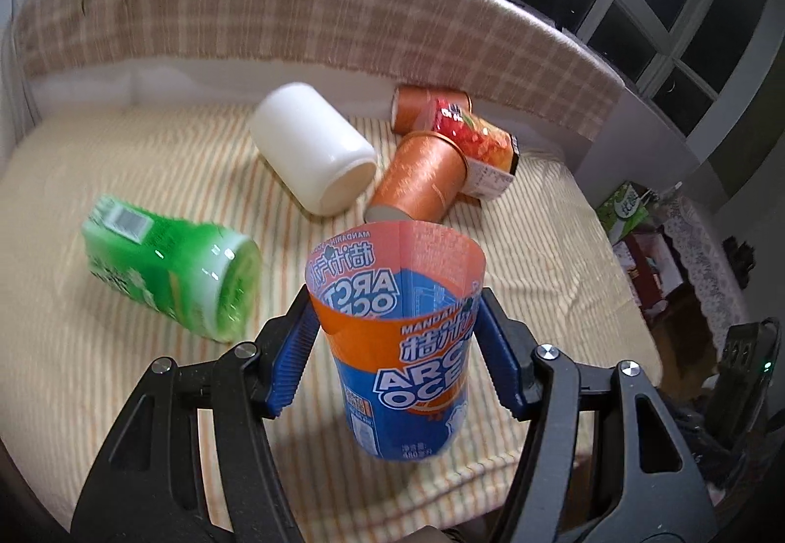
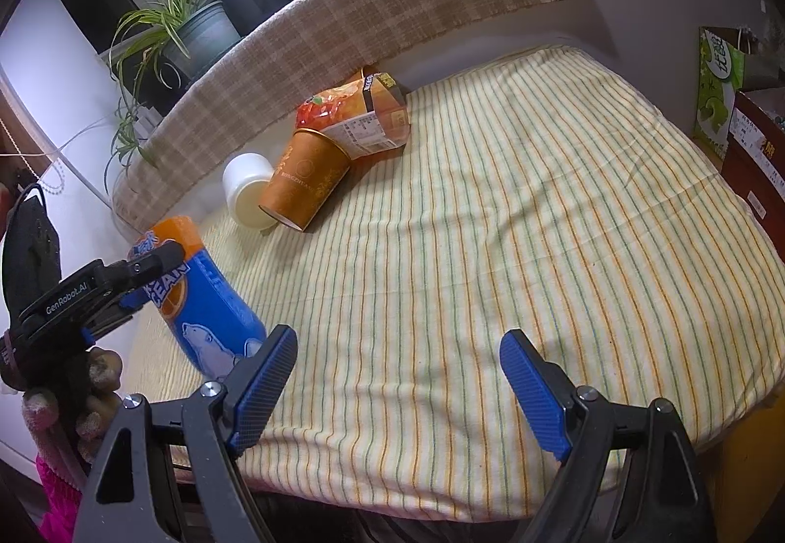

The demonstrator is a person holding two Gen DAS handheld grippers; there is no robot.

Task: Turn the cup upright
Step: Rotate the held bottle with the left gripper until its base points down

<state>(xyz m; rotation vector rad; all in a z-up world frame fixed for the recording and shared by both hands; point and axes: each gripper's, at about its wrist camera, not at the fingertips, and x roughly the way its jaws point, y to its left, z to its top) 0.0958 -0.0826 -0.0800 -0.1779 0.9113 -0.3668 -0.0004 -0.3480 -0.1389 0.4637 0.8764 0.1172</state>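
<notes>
My left gripper (image 1: 395, 312) is shut on a blue and orange Arctic Ocean cup (image 1: 407, 337), gripping it near its open rim; the cup stands nearly upright, mouth up, at the near edge of the striped cloth. The same cup (image 2: 206, 302) and left gripper (image 2: 137, 278) show at the left of the right wrist view. My right gripper (image 2: 397, 356) is open and empty over the striped cloth (image 2: 490, 248). A white cup (image 1: 314, 148), a green cup (image 1: 171, 268) and an orange cup (image 1: 422, 175) lie on their sides.
A second orange cup (image 1: 422, 104) and a red printed cup (image 1: 485, 150) lie by the back cushion (image 1: 294, 3). A potted plant (image 2: 186, 28) stands behind the cushion. Boxes (image 2: 736, 111) sit off the right edge.
</notes>
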